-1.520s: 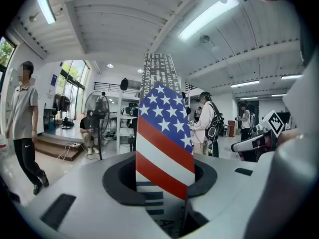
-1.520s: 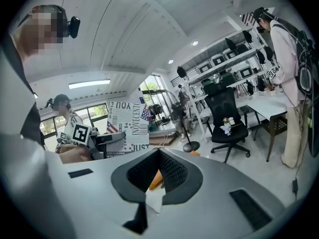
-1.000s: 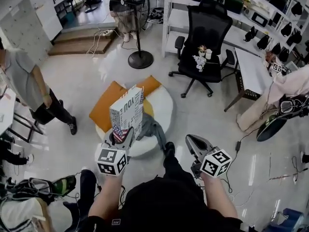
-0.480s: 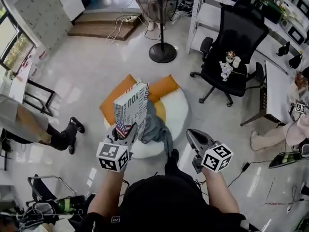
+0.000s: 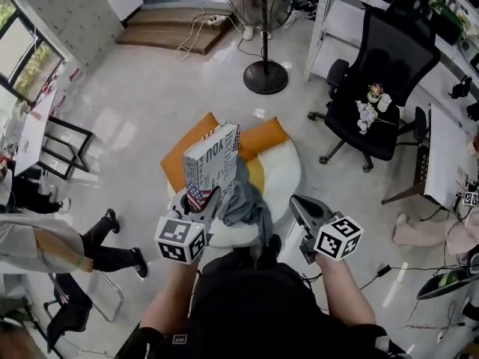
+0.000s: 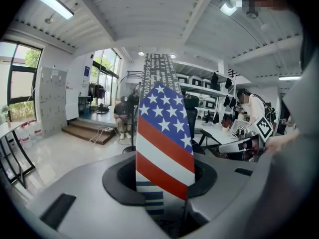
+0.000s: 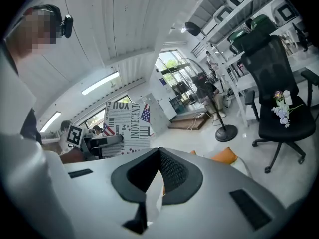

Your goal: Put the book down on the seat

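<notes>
A white book (image 5: pixel 213 163) printed with black lettering and a stars-and-stripes patch stands upright in my left gripper (image 5: pixel 197 206), which is shut on its lower edge. The left gripper view shows the flag-patterned spine (image 6: pixel 162 128) clamped between the jaws (image 6: pixel 162 178). The book hangs above the near left side of a round white seat (image 5: pixel 288 172) with orange cushions (image 5: pixel 262 137) and a grey cloth (image 5: pixel 245 202). My right gripper (image 5: pixel 301 206) hovers to the right of the book, shut and holding nothing (image 7: pixel 158 156). Its view shows the book (image 7: pixel 127 123) at left.
A black office chair (image 5: pixel 382 88) carrying a small bunch of flowers (image 5: pixel 368 111) stands at the back right beside white tables. A pedestal fan (image 5: pixel 266 73) stands behind the seat. A person (image 5: pixel 45 241) sits at the left, with a black frame (image 5: pixel 63 148) nearby.
Both grippers have moved forward toward the round seat, which now lies nearer below them. The book stays upright in the left jaws. The person at left has slid down the frame.
</notes>
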A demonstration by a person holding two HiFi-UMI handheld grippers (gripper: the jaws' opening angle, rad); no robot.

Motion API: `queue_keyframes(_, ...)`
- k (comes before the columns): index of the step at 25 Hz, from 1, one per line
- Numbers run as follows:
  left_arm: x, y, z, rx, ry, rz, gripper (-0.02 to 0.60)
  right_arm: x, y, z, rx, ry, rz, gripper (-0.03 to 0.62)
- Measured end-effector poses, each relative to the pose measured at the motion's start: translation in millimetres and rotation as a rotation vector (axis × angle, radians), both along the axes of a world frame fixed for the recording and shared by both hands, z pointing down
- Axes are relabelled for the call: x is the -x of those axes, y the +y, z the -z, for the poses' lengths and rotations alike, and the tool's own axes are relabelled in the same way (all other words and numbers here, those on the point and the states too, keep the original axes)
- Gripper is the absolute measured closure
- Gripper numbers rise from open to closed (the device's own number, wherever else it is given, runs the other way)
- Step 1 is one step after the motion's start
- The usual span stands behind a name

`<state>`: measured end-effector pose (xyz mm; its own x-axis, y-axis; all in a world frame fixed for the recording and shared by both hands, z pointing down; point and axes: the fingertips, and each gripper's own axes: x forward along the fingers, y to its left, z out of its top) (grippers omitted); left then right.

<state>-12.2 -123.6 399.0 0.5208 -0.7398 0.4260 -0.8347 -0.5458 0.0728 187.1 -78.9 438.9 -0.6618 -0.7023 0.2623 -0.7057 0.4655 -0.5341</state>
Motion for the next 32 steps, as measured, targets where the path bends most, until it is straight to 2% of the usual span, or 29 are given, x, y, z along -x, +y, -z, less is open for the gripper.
queue_keyframes(4,11.5,-19.4,-3.3,0.034,0.018,-0.001,0.425,8.8,-21.8,4.8,0.029,0.020,-0.014,0.579)
queue_keyframes(13,52.9,-52.7,-12.0,0.041,0.061,-0.054,0.425,72.2,-46.8,16.0,0.043,0.075,-0.022,0.580)
queue_keyframes(22,88.1,-71.7,-55.7,0.127,0.087,-0.042,0.425,112.0,-55.1,-23.8,0.128,0.104,-0.007,0.580)
queue_keyframes(27,77.0,-83.2,-82.1,0.217,0.122,-0.007,0.425,101.5,-72.6,-44.7,0.170,0.101,0.000,0.580)
queue_keyframes(32,37.8,-113.6,-122.6,0.287,0.096,-0.035,0.425,69.3,-113.5,-82.3,0.225,0.131,-0.004,0.580)
